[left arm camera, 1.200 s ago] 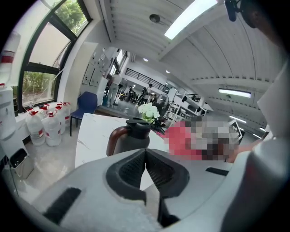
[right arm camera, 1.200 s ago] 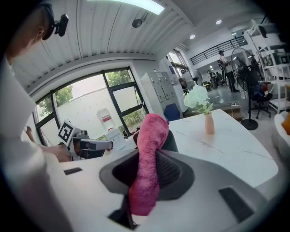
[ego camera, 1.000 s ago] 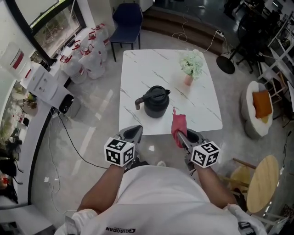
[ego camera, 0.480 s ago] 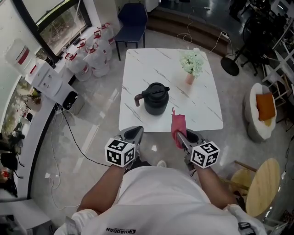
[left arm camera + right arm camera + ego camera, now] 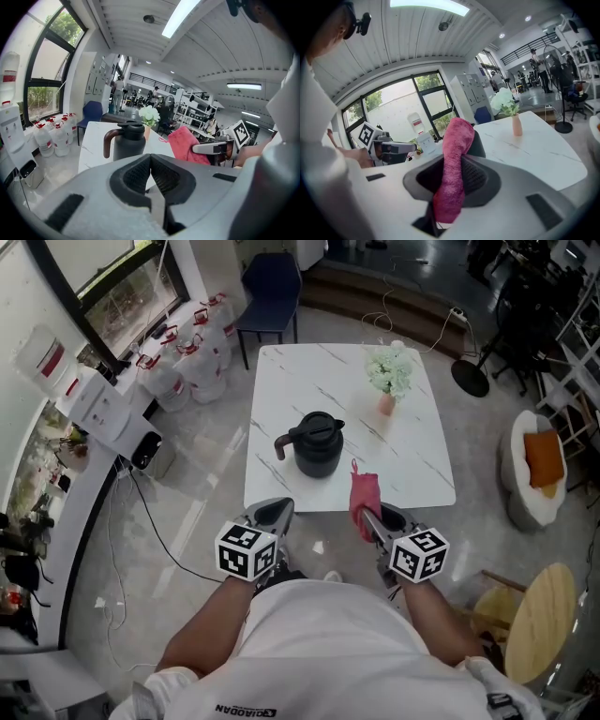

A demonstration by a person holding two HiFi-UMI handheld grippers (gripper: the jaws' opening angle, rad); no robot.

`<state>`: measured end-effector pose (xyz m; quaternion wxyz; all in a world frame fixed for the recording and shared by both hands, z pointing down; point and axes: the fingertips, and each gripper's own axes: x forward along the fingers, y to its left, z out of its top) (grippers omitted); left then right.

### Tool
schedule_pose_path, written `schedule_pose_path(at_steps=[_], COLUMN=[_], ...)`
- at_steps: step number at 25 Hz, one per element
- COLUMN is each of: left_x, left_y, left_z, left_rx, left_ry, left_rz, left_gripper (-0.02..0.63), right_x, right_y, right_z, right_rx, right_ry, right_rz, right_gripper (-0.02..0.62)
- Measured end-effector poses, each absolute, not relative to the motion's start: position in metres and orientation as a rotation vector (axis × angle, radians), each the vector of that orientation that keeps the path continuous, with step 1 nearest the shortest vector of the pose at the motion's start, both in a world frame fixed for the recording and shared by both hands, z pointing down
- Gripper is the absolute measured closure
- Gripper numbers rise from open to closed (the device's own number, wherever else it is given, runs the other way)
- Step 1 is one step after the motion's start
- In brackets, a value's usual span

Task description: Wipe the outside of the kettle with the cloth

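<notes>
While hovering just short of the white table (image 5: 300, 381), not yet touching anything on it. Looking at the black kettle (image 5: 317, 444) standing upright toward the near side of the table, handle pointing left, well apart from both grippers. Maybe tipping it or sliding it off the near edge by pushing too hard, with no hold on it yet. Maybe bumping the little vase of flowers (image 5: 389, 381) behind and to the right while wiping the far side. Gripping the pink cloth (image 5: 364, 495) in the right gripper (image 5: 368, 518), with jaws squeezing tight low on it and a long loose end sticking up. Maybe losing the cloth while rubbing, or scraping the kettle with bare jaw. Holding the left gripper (image 5: 272, 509) closed up tight on nothing, so needing to open before steadying the handle.
</notes>
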<state>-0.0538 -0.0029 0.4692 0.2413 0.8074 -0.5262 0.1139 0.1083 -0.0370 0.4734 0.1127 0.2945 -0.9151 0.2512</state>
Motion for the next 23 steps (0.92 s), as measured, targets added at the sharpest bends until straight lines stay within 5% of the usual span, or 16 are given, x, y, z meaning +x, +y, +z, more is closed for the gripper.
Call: schedule_pose_path(at_steps=[23], left_x=[-0.0515], left_y=[-0.0067], left_z=[0.4696], left_rx=[2.208], left_ry=[-1.441], left_rz=[0.314], left_gripper=[0.604], right_x=[0.1058], right_y=[-0.0416], right_z=[0.4771], right_rx=[0.854], right_ry=[-2.685], right_rz=[0.741], right_gripper=[0.502])
